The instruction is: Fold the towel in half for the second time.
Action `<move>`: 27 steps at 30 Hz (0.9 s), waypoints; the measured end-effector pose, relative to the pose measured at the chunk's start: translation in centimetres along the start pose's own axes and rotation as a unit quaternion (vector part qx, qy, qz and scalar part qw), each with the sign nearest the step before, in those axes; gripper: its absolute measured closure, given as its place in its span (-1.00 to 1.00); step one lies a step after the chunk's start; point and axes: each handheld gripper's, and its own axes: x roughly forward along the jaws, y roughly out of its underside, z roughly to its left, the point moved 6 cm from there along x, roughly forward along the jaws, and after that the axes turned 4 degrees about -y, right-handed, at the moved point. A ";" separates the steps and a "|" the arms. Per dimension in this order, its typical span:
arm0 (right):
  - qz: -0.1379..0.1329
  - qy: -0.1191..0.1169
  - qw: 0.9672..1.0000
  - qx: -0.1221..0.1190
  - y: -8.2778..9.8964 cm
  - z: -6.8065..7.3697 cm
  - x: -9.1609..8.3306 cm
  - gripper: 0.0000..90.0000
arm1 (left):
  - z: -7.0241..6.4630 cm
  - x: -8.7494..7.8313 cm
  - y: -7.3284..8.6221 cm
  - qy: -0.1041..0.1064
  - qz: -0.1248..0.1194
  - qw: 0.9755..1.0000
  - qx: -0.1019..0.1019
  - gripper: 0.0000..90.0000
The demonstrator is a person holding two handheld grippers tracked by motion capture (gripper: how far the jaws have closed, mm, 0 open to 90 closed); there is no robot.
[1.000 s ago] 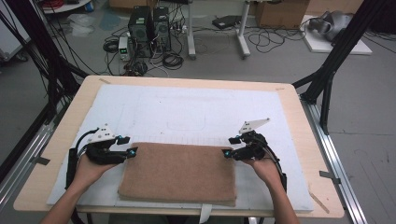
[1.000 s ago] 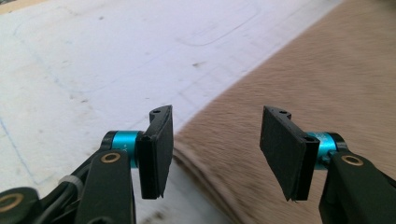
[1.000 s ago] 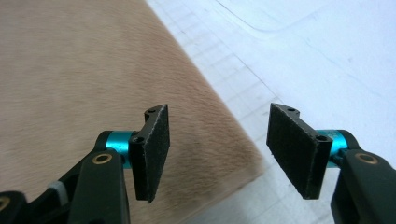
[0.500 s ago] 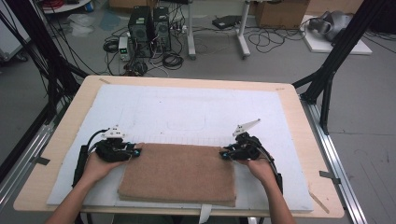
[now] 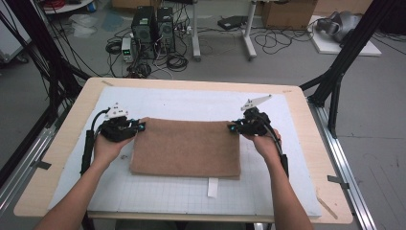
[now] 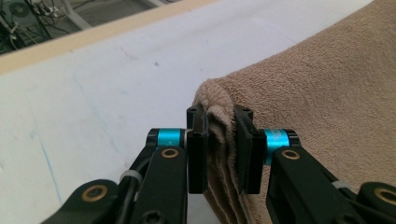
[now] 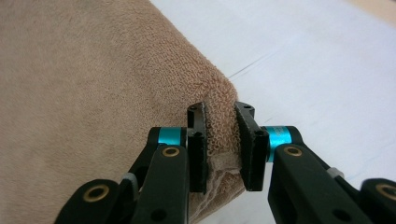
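Note:
A brown terry towel point(image 5: 186, 148) lies folded on the white mat point(image 5: 191, 103), its layers showing at the corners. My left gripper point(image 5: 140, 126) is shut on the towel's far left corner point(image 6: 219, 116), with the cloth pinched between the black jaws. At the far right corner point(image 7: 219, 121) my right gripper point(image 5: 231, 127) is shut on the towel in the same way. Both corners are held a little off the mat while the rest of the towel point(image 7: 93, 84) rests flat toward the person.
The white gridded mat covers a wooden table point(image 5: 306, 124). A small white tag point(image 5: 212, 187) lies on the mat near the towel's front edge. Black frame poles point(image 5: 344, 62) stand at the table's back corners. Cables and computer boxes point(image 5: 153, 28) sit on the floor beyond.
Both grippers have carried the towel's far edge away from the person toward the middle of the mat, and the towel now lies farther from the front edge.

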 end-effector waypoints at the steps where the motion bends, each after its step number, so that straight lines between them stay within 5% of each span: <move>1: -0.002 0.004 1.000 -0.003 -0.4 -0.4 0.0 0.70 | 0.3 0.3 -0.6 -0.004 -0.002 1.000 0.001 0.71; 4: -0.009 0.020 1.000 0.007 -1.6 -2.1 0.3 0.56 | 1.6 1.7 -1.7 -0.023 0.001 1.000 -0.007 0.67; 5: -0.010 0.030 0.999 0.021 -1.8 -2.6 0.6 0.36 | 2.1 2.3 -1.6 -0.041 0.012 0.999 -0.006 0.55; 7: -0.015 0.023 0.998 0.049 -1.7 -3.3 1.1 0.25 | 2.5 2.6 -1.3 -0.036 0.016 0.999 -0.028 0.31; 11: -0.012 0.020 0.999 0.045 -1.3 -2.7 1.8 0.11 | 2.3 2.5 -0.5 -0.016 0.045 0.998 -0.027 0.17; 19: -0.041 0.009 0.997 0.066 -0.9 -1.3 1.5 -0.28 | 0.1 0.9 -1.4 0.012 0.020 1.000 -0.002 0.01; 27: -0.075 -0.009 0.994 0.078 -0.5 0.3 1.3 -0.49 | -0.4 0.0 0.4 0.022 0.014 1.000 -0.017 -0.15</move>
